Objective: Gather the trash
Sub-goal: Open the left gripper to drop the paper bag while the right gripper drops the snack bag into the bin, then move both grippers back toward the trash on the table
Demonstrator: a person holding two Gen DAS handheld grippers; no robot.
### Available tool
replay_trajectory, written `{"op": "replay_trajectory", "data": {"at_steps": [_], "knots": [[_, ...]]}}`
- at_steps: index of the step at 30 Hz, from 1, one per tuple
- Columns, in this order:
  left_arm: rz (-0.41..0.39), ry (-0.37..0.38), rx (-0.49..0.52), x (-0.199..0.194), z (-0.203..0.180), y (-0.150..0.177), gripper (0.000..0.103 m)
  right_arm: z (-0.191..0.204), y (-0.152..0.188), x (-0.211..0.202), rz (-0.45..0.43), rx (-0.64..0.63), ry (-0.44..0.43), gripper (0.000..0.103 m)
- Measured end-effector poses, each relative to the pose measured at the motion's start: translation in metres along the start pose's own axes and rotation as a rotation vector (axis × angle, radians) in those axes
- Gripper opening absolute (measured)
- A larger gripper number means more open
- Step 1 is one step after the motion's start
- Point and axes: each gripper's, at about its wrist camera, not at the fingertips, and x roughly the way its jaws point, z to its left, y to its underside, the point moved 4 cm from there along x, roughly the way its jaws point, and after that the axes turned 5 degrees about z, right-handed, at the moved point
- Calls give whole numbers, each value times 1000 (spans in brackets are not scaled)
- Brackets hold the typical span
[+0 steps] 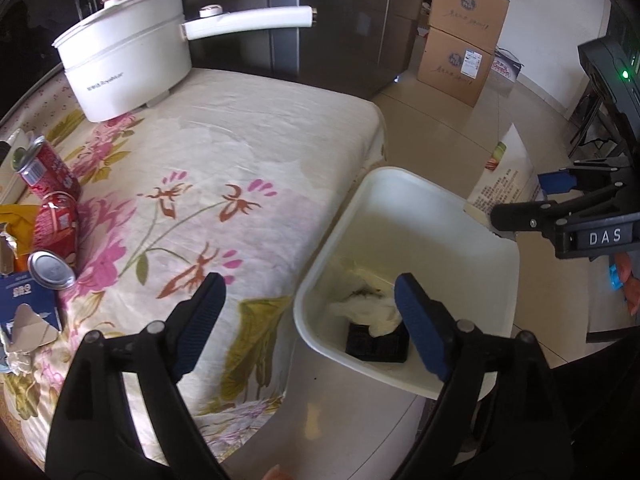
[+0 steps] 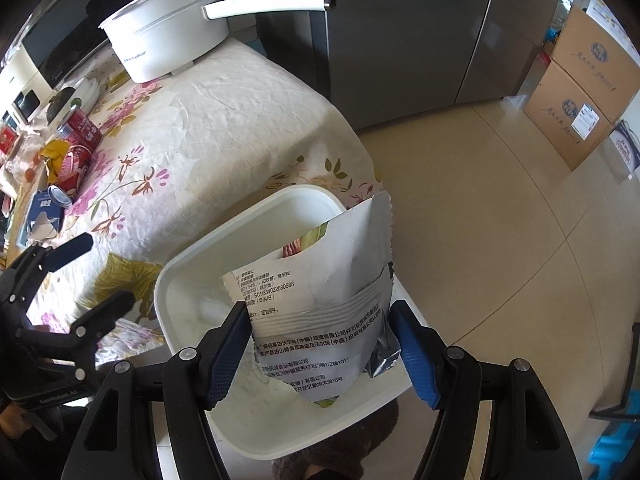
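The right hand-held gripper (image 2: 320, 348) is clamped on a torn snack bag (image 2: 320, 304), its blue pads pressing the bag's lower sides. The bag stands upright, long axis running away from the wrist, ragged open top pointing up. It hangs directly above the white bin (image 2: 192, 320), which sits on the floor just beside the draped corner of the tabletop (image 2: 224, 120); the drop looks to be straight down, so the judgement is that only a release is needed. The left hand-held gripper (image 1: 306, 320) is spread wide and holds nothing, hovering over the gap between the tabletop edge and the bin's near rim. The bin already holds a crumpled white tissue (image 1: 372, 308) on a black tray (image 1: 378, 344). The bag is white and silver, printed with small text, crinkled, light and floppy. Farther off, at the tabletop's left side, red cans (image 1: 52, 200), a yellow wrapper (image 1: 20, 224) and a torn blue carton (image 1: 28, 308) lie clustered, nearer the left hand. Beyond them stands a white pot (image 1: 124, 68).
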Motion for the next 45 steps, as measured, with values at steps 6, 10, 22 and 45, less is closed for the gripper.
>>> {"op": "replay_trajectory", "data": {"at_steps": [6,10,22,45], "knots": [[-3,-33,-48,-13,23,5,87,8,-2,0,1,-14,-9,72],[-8,-54,-75,-23,41,13,87,14,-4,1,1,-20,-13,72],[-5,-121,-168,-50,92,38,88,39,-10,3,10,-23,-54,99],[-31,-215,-403,-103,207,86,88,150,-42,-2,-13,-169,-101,100]]}}
